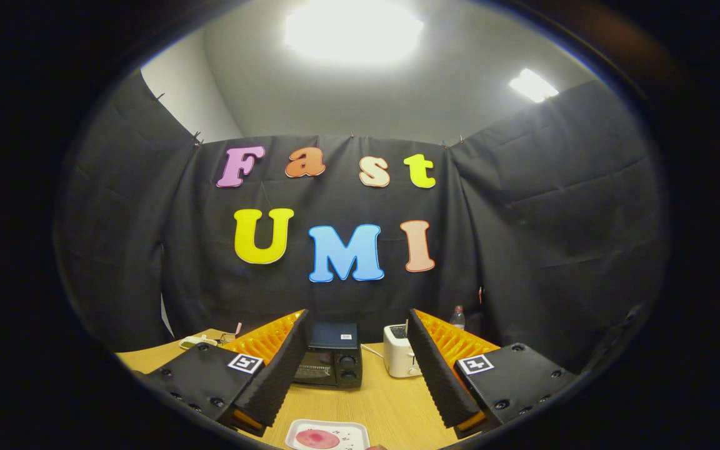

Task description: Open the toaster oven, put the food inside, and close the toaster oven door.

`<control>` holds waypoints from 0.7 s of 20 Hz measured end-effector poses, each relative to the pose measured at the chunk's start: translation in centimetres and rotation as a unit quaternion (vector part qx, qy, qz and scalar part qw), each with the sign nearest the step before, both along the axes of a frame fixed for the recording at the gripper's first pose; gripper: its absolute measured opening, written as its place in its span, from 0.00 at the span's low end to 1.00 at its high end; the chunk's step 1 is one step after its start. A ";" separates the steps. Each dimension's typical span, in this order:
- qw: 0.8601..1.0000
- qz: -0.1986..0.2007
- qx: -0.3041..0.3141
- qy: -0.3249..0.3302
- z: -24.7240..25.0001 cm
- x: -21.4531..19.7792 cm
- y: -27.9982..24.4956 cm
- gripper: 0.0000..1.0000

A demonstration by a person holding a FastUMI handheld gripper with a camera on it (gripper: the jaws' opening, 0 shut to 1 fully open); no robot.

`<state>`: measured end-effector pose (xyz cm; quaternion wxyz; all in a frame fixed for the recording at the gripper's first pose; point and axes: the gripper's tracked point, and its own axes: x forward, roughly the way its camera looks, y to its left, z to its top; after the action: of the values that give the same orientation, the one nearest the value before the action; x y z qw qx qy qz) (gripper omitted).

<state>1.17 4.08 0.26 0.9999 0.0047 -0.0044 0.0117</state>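
Claw [354, 375] wide, empty, held above tabletop [391, 406]. Black toaster oven [333, 359] beyond fingers, door closed. Food on white plate [327, 435] just below claw. Risk: white toaster [399, 351] near oven; careless swing toward door handle could knock it.

The gripper [356, 369] fills the lower middle of the frame: two black fingers [279, 369] with ribbed black pads, orange ridged backs, and boxy black bases dotted with dark screws, each bearing a small white square with a black marker.
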 end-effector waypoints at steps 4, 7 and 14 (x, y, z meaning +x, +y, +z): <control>1.000 -0.003 -0.004 -0.009 0.8 1.8 0.9 0.97; 1.000 -0.011 0.000 -0.015 0.8 3.7 1.5 0.97; 1.000 0.016 0.010 -0.006 -0.5 8.6 5.3 0.97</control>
<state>9.76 9.36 -0.24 0.9995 0.0145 -0.0108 0.0277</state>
